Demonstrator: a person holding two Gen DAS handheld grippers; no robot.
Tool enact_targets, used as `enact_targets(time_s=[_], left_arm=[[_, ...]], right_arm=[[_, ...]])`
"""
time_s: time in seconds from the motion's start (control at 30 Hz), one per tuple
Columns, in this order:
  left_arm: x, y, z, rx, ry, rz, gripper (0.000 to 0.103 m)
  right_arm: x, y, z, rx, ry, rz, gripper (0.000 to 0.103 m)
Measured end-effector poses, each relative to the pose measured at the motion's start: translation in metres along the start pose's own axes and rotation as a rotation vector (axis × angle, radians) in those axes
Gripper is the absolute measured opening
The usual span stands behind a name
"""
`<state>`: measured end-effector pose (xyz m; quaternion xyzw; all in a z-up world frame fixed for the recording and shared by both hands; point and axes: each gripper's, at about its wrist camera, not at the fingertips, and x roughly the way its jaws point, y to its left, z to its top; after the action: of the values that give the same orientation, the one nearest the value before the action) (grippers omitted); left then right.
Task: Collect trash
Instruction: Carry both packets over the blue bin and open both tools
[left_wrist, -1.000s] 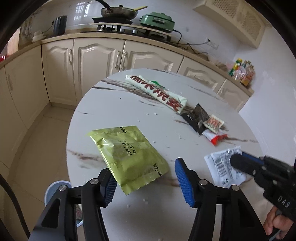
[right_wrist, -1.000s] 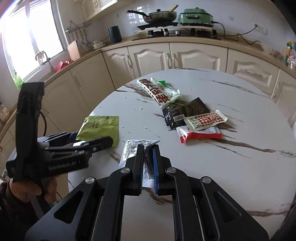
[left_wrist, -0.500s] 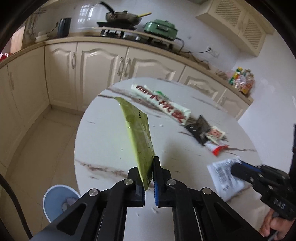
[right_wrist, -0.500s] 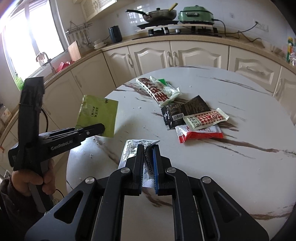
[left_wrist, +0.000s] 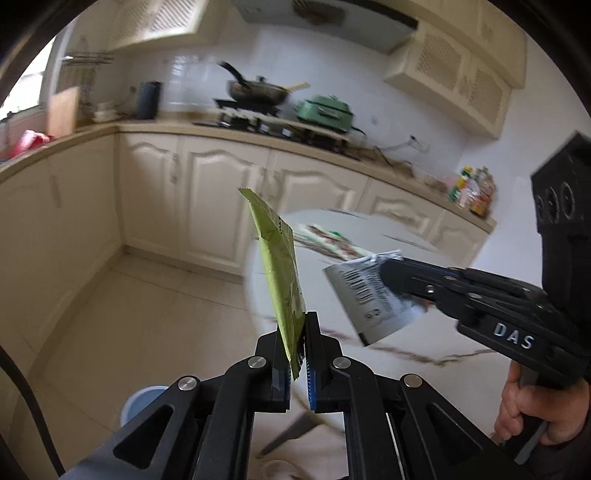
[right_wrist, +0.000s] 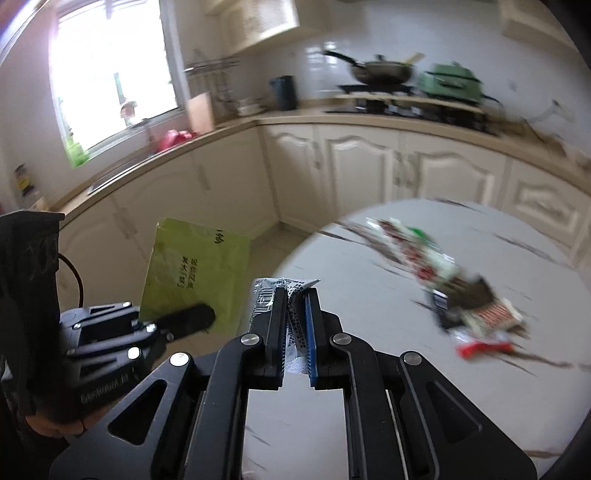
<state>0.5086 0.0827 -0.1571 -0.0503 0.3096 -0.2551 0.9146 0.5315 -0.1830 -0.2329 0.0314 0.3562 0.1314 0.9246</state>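
My left gripper (left_wrist: 295, 325) is shut on a green snack packet (left_wrist: 279, 266), which stands on edge above the floor, left of the round marble table (left_wrist: 369, 354). In the right wrist view the same green packet (right_wrist: 192, 273) shows flat-on in the left gripper (right_wrist: 207, 315). My right gripper (right_wrist: 295, 299) is shut on a silver-white wrapper with a barcode (right_wrist: 267, 291), lifted off the table. From the left wrist view that wrapper (left_wrist: 369, 295) hangs from the right gripper (left_wrist: 388, 271). Several wrappers (right_wrist: 443, 288) lie blurred on the table (right_wrist: 369, 369).
A light blue bin (left_wrist: 142, 400) stands on the tiled floor below the left gripper. Cream cabinets (left_wrist: 221, 199) and a worktop with a stove, a wok (left_wrist: 258, 90) and a green cooker (left_wrist: 325, 110) run along the back. A hand (left_wrist: 532, 410) grips the right tool's handle.
The left gripper shut on the green packet, lifted it off the table and swung left over the floor. The right gripper rose with the silver wrapper off the table.
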Motion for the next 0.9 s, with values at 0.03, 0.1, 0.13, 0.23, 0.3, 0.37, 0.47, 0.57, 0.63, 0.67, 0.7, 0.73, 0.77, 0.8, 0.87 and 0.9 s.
enact_targets(time_s=[0.03, 0.1, 0.13, 0.23, 0.3, 0.37, 0.47, 0.57, 0.63, 0.67, 0.7, 0.73, 0.77, 0.8, 0.87, 0.9], left_arm=[[-0.008, 0.012, -0.005, -0.002, 0.001, 0.023, 0.003], [-0.020, 0.034, -0.012, -0.008, 0.009, 0.080, 0.003], [-0.024, 0.048, -0.018, -0.014, 0.024, 0.115, 0.003], [-0.024, 0.101, -0.043, -0.086, 0.095, 0.196, 0.003], [-0.017, 0.125, -0.057, -0.130, 0.145, 0.225, 0.003], [0.001, 0.154, -0.079, -0.177, 0.214, 0.246, 0.003], [0.033, 0.187, -0.106, -0.232, 0.308, 0.250, 0.003], [0.074, 0.220, -0.129, -0.297, 0.404, 0.231, 0.003], [0.096, 0.236, -0.139, -0.320, 0.450, 0.238, 0.003], [0.111, 0.245, -0.145, -0.339, 0.477, 0.230, 0.003], [0.122, 0.254, -0.146, -0.355, 0.494, 0.225, 0.003], [0.137, 0.263, -0.151, -0.361, 0.525, 0.233, 0.004], [0.147, 0.266, -0.152, -0.358, 0.542, 0.237, 0.005], [0.156, 0.272, -0.151, -0.357, 0.555, 0.241, 0.006], [0.178, 0.288, -0.153, -0.394, 0.593, 0.232, 0.016], [0.183, 0.291, -0.153, -0.400, 0.604, 0.238, 0.022]], right_arm=[[0.006, 0.012, 0.003, -0.015, 0.003, 0.016, 0.009], [0.028, 0.044, 0.007, -0.056, 0.021, 0.054, 0.009], [0.038, 0.055, 0.007, -0.068, 0.033, 0.071, 0.009], [0.083, 0.096, 0.000, -0.115, 0.095, 0.128, 0.009], [0.110, 0.114, -0.009, -0.144, 0.131, 0.147, 0.009], [0.147, 0.132, -0.024, -0.174, 0.194, 0.165, 0.009], [0.206, 0.149, -0.054, -0.208, 0.304, 0.161, 0.009], [0.261, 0.154, -0.085, -0.224, 0.398, 0.134, 0.009], [0.293, 0.148, -0.103, -0.210, 0.445, 0.117, 0.009], [0.307, 0.144, -0.111, -0.199, 0.477, 0.113, 0.009], [0.320, 0.140, -0.117, -0.179, 0.500, 0.119, 0.009], [0.336, 0.134, -0.125, -0.158, 0.525, 0.127, 0.009], [0.345, 0.130, -0.129, -0.156, 0.542, 0.118, 0.009], [0.354, 0.127, -0.133, -0.154, 0.552, 0.110, 0.009], [0.372, 0.122, -0.141, -0.141, 0.577, 0.120, 0.009], [0.379, 0.119, -0.143, -0.130, 0.591, 0.126, 0.009]])
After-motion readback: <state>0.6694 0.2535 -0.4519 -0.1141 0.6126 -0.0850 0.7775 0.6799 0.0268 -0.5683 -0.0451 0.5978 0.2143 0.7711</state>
